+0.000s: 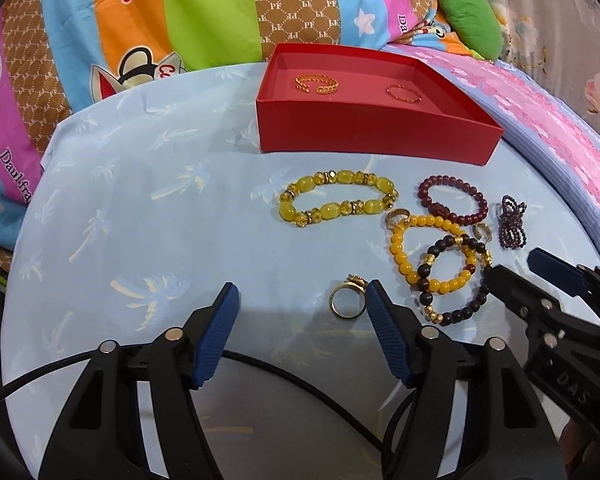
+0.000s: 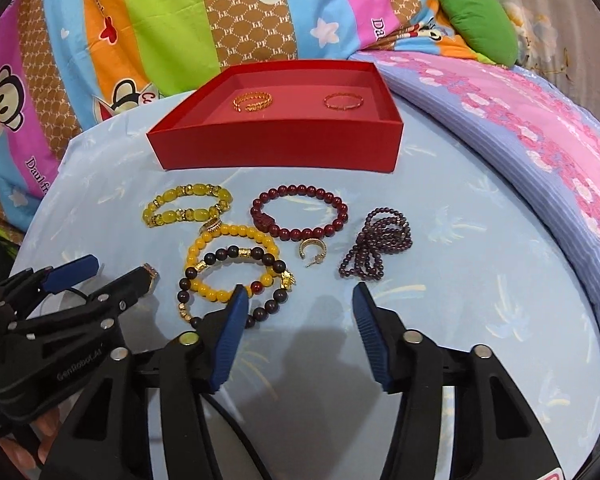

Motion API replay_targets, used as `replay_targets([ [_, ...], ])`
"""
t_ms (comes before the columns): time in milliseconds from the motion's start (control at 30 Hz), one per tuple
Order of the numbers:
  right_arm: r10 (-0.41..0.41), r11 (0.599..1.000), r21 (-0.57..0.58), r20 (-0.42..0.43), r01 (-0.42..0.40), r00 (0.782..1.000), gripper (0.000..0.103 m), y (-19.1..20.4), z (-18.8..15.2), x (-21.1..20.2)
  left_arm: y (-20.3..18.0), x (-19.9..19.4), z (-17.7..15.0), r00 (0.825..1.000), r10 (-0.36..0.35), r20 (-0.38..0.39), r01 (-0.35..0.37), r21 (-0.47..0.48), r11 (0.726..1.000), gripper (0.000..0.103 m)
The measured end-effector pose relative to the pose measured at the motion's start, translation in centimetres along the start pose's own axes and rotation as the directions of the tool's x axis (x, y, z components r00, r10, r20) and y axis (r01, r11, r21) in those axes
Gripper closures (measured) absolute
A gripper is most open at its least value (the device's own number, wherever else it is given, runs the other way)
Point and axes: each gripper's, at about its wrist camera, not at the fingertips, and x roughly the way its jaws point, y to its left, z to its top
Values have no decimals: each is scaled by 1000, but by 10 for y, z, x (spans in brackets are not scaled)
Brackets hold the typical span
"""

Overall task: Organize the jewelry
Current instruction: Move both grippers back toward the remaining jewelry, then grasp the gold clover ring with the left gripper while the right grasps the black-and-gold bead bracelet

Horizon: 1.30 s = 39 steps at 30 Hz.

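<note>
A red box (image 1: 376, 140) (image 2: 276, 148) holds two gold bangles (image 1: 316, 84) (image 1: 404, 94). In front of it on the blue cloth lie beaded bracelets: pale yellow (image 1: 336, 198), dark red (image 2: 300, 212), and an orange-yellow one (image 2: 198, 250) overlapping a black-and-gold one (image 2: 188, 280). A garnet strand (image 2: 376, 244) and a gold hoop earring (image 2: 312, 248) lie to the right. My left gripper (image 1: 300, 292) is open, with a gold ring (image 1: 348, 298) beside its right finger. My right gripper (image 2: 300, 294) is open over bare cloth, its left finger above the black-and-gold bracelet's edge.
The blue cloth (image 1: 140, 200) covers a rounded surface that drops away on the left and front. Striped cartoon bedding (image 1: 140, 20) rises behind the box and a pink quilt (image 2: 540, 140) on the right. The two grippers sit close side by side.
</note>
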Motion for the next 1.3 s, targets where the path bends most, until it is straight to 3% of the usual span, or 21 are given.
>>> replay_targets([
  [500, 32, 999, 19, -32, -31, 999, 76, -2, 3, 14, 4, 4, 2, 999, -32, -3, 32, -17, 999, 50],
  [700, 35, 998, 44, -33, -34, 999, 88, -9, 4, 14, 4, 5, 4, 1000, -31, -3, 31, -6, 1000, 61],
  [833, 36, 998, 48, -33, -34, 999, 91, -9, 4, 13, 1, 5, 4, 999, -41, -3, 41, 6, 999, 70],
  [1067, 39, 997, 71, -19, -38, 999, 96, -15, 4, 8, 11, -2, 6, 997, -83, -1, 83, -40, 996, 70],
  [1300, 43, 996, 83, -24, -40, 999, 96, -19, 2, 8, 11, 4, 5, 998, -55, -17, 55, -19, 998, 70],
])
